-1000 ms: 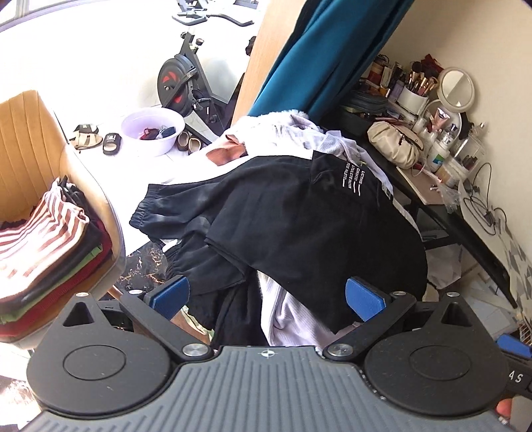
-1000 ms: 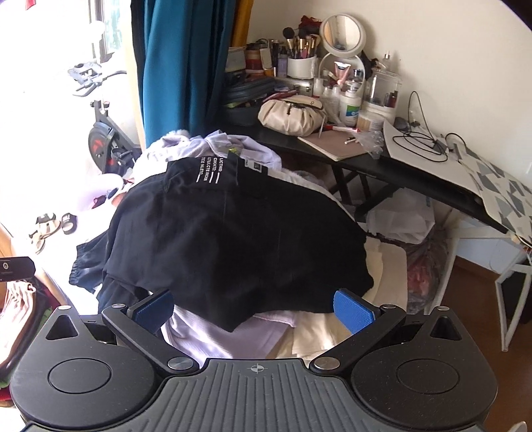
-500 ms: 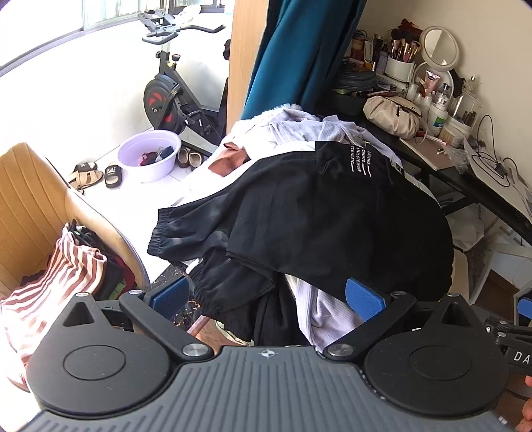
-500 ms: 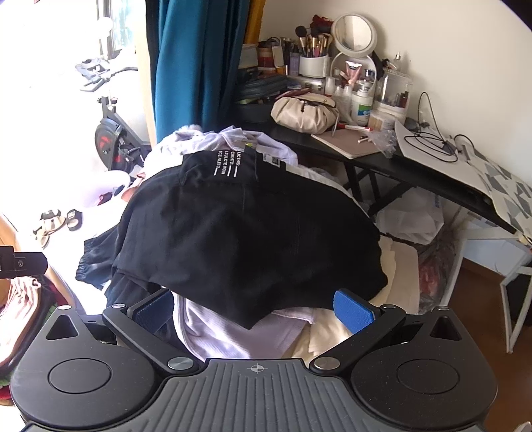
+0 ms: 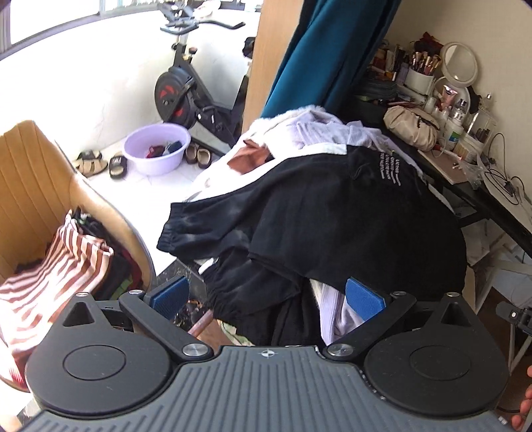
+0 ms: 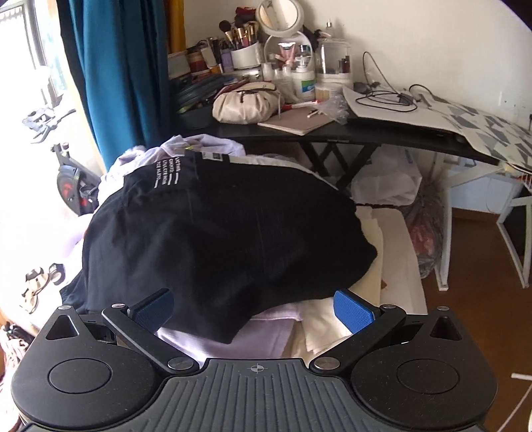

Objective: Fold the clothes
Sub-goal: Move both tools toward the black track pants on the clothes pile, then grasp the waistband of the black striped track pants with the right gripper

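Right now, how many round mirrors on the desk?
1: the round mirror stands at the back of the desk, behind the brush cup. Clutter may hide others.

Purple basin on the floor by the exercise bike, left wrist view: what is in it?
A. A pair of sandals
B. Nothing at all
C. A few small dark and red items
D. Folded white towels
C. The purple basin holds a small cluster of dark and red items at its bottom; the sandals lie on the floor beside it, outside the rim.
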A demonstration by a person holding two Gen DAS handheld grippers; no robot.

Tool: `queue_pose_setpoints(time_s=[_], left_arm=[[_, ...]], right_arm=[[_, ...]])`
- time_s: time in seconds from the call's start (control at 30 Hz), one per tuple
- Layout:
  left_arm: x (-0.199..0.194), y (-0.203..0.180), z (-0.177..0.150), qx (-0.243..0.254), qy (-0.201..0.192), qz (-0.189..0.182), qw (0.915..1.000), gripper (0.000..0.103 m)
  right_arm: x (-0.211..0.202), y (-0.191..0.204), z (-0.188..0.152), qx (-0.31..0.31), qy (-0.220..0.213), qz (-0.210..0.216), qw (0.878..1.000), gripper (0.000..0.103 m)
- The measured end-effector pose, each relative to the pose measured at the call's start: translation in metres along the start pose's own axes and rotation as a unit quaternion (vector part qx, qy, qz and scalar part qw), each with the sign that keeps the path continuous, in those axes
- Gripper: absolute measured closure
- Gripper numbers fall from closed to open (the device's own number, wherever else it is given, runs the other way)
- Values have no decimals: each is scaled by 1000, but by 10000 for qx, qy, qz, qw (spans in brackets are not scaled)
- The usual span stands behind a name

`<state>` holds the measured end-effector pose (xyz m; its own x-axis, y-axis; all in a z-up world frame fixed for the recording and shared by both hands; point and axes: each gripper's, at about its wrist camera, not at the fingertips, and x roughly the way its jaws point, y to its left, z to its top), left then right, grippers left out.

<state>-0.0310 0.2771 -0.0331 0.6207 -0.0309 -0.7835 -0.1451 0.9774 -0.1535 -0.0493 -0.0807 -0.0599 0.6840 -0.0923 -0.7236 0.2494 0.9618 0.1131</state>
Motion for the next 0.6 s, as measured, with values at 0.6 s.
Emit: queue_pose_setpoints(time_s=[0.6], left_arm=[[68,-66,13,-619,532,113,9966,1]], right_arm=[[127,-40,-23,-149,539,-672,9962,23]])
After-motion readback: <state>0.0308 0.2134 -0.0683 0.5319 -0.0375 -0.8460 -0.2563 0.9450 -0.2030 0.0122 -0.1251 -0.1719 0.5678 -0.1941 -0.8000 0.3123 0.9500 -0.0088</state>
